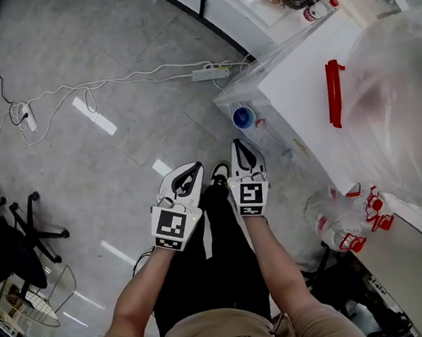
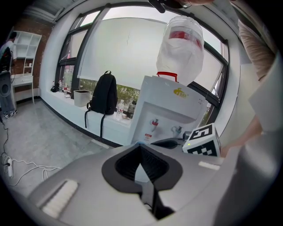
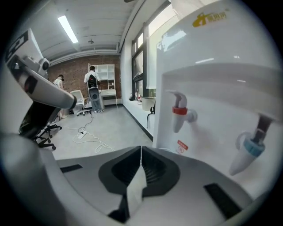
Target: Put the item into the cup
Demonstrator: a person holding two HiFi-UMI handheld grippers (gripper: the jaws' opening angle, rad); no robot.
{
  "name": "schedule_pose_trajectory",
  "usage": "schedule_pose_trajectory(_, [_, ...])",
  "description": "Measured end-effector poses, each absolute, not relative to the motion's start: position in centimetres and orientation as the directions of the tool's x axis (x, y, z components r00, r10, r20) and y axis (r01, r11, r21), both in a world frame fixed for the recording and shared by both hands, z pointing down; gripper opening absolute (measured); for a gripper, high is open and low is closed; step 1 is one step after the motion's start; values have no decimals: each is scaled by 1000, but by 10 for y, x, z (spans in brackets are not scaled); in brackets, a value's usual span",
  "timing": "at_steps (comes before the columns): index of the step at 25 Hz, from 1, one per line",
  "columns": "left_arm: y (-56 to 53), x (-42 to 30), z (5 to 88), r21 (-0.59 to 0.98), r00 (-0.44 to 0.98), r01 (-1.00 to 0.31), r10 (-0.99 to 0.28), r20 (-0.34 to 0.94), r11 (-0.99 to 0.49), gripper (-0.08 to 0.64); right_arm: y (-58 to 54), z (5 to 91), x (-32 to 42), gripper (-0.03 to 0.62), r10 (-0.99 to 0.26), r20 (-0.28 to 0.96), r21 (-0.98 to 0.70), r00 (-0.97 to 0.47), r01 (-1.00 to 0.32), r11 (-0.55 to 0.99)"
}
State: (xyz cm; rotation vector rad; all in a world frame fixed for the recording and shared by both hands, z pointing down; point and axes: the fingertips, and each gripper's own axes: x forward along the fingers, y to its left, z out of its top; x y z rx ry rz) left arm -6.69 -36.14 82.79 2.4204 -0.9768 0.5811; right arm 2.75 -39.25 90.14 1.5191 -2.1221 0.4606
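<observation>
A: Nearest, two bare forearms [image 1: 138,291] reach forward over dark trousers [image 1: 222,258]; what do they carry?

B: One gripper each; the left gripper [image 1: 190,171] has its jaws pressed together at the tips, with nothing between them; the right gripper [image 1: 241,149] is closed the same way and equally empty; they hang side by side, close but apart, above the grey floor [image 1: 118,160].

A: And the cup?

B: What looks like the cup [image 1: 243,116], round, blue inside a white rim, sits at the front of the white water dispenser [image 1: 301,92], just ahead of the right gripper's tips; the item itself I cannot pick out in any view.

A: Around that?

B: A red tap [image 3: 179,115] and a blue tap [image 3: 253,149] stick out of the dispenser's face; a big bottle [image 2: 181,46] wrapped in clear plastic stands on top; further off, a black backpack [image 2: 104,100] rests on the window ledge [image 2: 112,126]; a white power strip [image 1: 211,72] and its cable [image 1: 109,82] lie on the floor.
</observation>
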Motion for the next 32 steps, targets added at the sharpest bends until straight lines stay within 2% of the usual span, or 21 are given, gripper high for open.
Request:
schedule_pose_trajectory(12, [-356,-67,729,193,673,-701,-548,497,-686,8,-352,783,12,11,-722,542,-100,-429,-886,452])
schedule_pose_trajectory(20, [-374,-65,632,150,671,-718,-616,413,-680,8,-348,667,-4,11,-699,438,-160,-565,-814,558])
schedule_pose_trajectory(32, [-358,-65,507,72,678,-718,-672,299,-692,8,-338,515,19,11,-790,298,-69,-536,-838,542])
